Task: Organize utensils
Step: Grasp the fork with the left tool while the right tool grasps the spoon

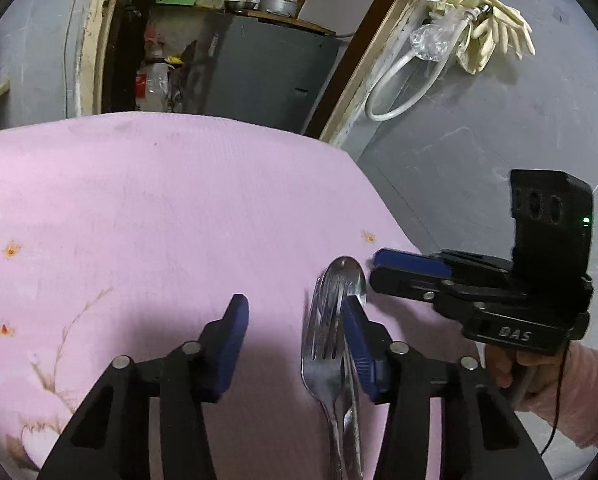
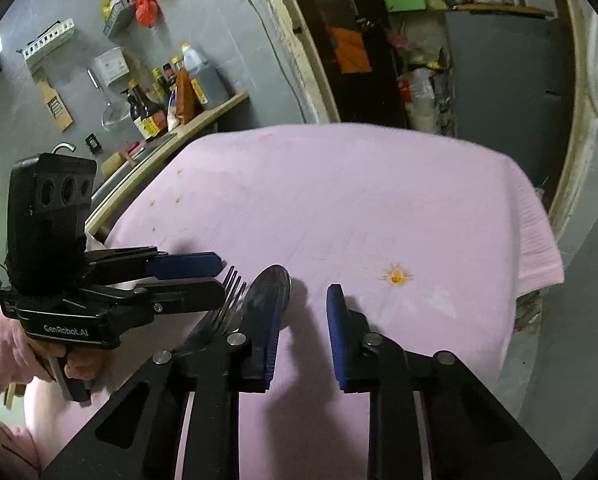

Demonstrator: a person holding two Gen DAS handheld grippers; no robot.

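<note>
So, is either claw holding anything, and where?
Nothing held. Fork and spoon lie on the cloth inside the open left claw, beside one finger; right claw is empty.

Both grippers were black with blue finger pads [image 1: 227,344] and silver pivot screws [image 2: 237,338]. Left body [image 2: 65,330] read "GenRobot.AI"; pink sleeve [image 1: 579,396] behind.

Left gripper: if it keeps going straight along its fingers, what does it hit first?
Probably the pink tablecloth: nothing lies between the left gripper's fingers, which angle down at bare cloth. The fork and spoon sit against its right finger, off to the side. Depth is hard to judge through the fisheye.
</note>
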